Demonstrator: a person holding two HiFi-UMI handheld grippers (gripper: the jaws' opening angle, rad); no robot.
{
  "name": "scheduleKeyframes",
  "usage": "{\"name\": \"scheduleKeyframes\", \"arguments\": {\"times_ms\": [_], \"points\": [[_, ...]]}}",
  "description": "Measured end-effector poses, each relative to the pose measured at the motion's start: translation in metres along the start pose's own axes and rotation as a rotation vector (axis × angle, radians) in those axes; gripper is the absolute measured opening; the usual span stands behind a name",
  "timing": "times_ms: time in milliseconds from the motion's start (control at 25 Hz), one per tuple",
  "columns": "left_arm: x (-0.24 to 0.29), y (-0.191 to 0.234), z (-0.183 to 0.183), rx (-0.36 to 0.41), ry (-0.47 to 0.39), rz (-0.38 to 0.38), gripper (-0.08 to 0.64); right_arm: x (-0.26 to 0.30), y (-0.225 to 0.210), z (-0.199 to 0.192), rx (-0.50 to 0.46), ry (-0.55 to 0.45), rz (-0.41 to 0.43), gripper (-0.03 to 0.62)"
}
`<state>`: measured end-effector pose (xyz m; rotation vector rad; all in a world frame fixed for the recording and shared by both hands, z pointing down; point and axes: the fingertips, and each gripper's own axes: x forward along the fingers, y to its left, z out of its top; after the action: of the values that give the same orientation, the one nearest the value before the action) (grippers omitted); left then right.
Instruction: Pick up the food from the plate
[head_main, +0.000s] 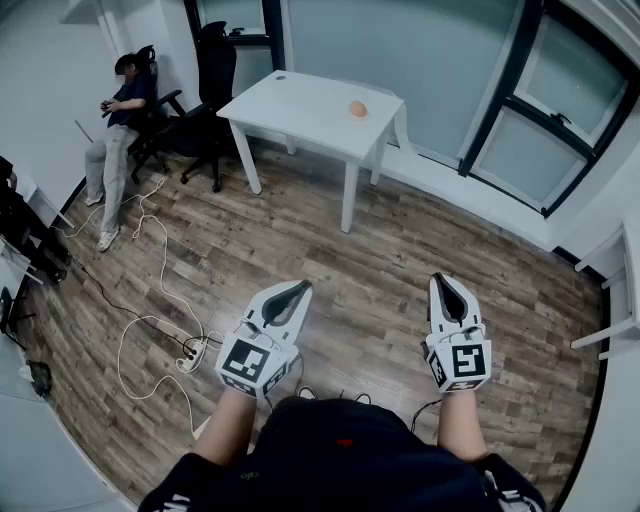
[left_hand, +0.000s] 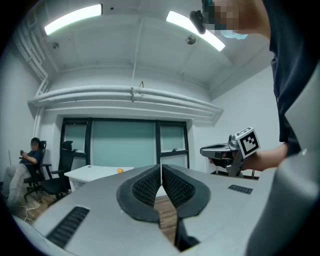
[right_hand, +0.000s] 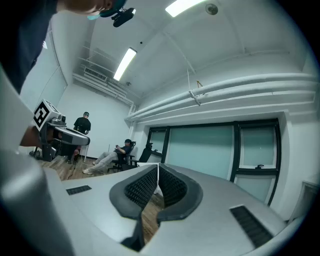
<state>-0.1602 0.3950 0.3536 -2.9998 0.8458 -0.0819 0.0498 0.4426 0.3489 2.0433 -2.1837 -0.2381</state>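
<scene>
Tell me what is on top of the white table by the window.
A small round orange item sits on the white table, toward its right-hand end. No plate shows beneath it. Nothing covers the tabletop, though the item is too small to identify.

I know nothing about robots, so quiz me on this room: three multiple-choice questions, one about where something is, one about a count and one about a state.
1. Where does the round orange item lie?
A. on the white table
B. on the floor
C. on a chair

2. How many handheld grippers show in the head view?
A. one
B. two
C. three

3. How do the jaws of the right gripper stand?
A. wide apart
B. closed on the orange item
C. closed, with nothing between them

Answers:
1. A: the item sits on the tabletop across the room.
2. B: the left gripper and the right gripper are each held in one hand.
3. C: in the right gripper view the pads meet at the tip and hold nothing.
</scene>
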Motion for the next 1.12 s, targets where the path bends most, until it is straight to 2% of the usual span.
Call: {"name": "scheduleKeyframes", "arguments": {"times_ms": [400,600,840,1120], "points": [[-0.026,0.025,-0.005,-0.003,-0.008,-0.011,0.029,0.01,0.033,0.008,-0.019,0.017,-0.019,0.031],[-0.042,0.045,-0.005,0.003,-0.02,-0.013,0.029,0.024,0.054,0.016,0.006,-0.008,-0.021,0.032],[-0.056,0.067,-0.02,-0.007,-0.002,-0.05,0.029,0.046,0.089,0.013,-0.016,0.012,0.002,0.032],[-0.04,0.091,-0.035,-0.024,0.004,-0.048,0.029,0.078,0.088,-0.004,-0.026,0.053,0.029,0.032]]}}
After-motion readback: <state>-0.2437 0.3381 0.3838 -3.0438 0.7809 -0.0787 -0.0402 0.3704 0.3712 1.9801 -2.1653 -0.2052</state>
